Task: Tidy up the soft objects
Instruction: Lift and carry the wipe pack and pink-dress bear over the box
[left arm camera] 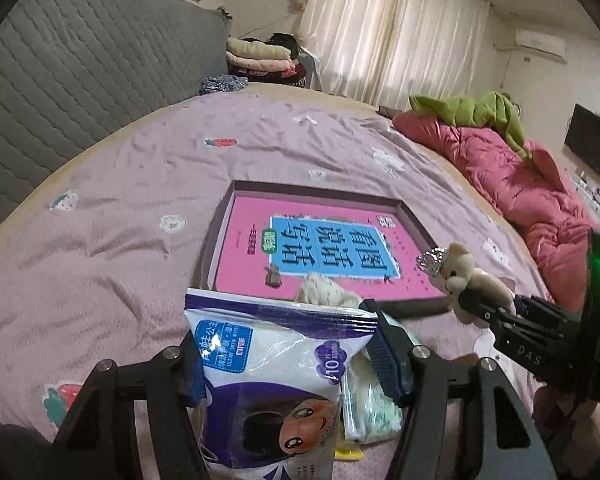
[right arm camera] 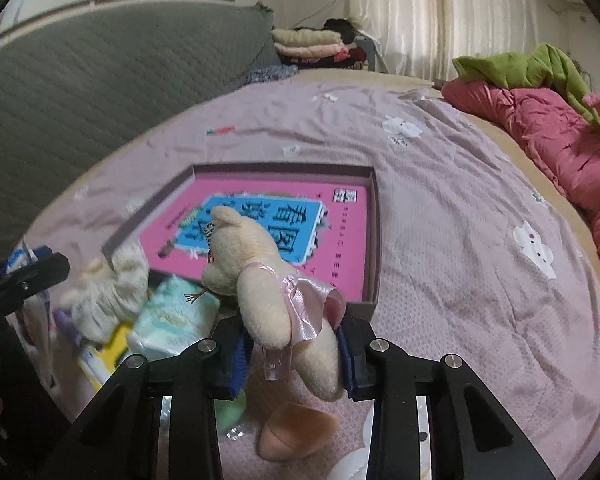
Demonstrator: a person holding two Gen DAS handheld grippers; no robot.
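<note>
Two grippers hang above the near edge of the bed [left arm camera: 112, 184], each with something soft between its jaws. On the left, the left gripper [left arm camera: 288, 360] stands wide but is not empty: its blue pads press on both sides of a purple-and-white wipes pack [left arm camera: 272, 364], whose long axis runs straight out along the fingers toward the box. Beside the pack, low on the purple sheet, lie a pale green tissue packet [right arm camera: 172, 316] and a fluffy cream toy [right arm camera: 112, 292], both loose, just short of the box's near wall.

Ahead, toward the middle of the bed, sits the shallow open box [left arm camera: 404, 210] with a pink book [left arm camera: 252, 248] flat inside it.

On the right, the right gripper [right arm camera: 292, 352] is closed narrow on a small cream teddy bear [right arm camera: 268, 280] in a pink satin dress, gripped around the lower body, head pointing forward and up toward the box, one leg dangling below the jaws.

The box lies directly in front of both claws; judging by the views, the right one with the bear is the nearer to the near right corner, so a short forward reach should carry the bear over the wall.
</note>
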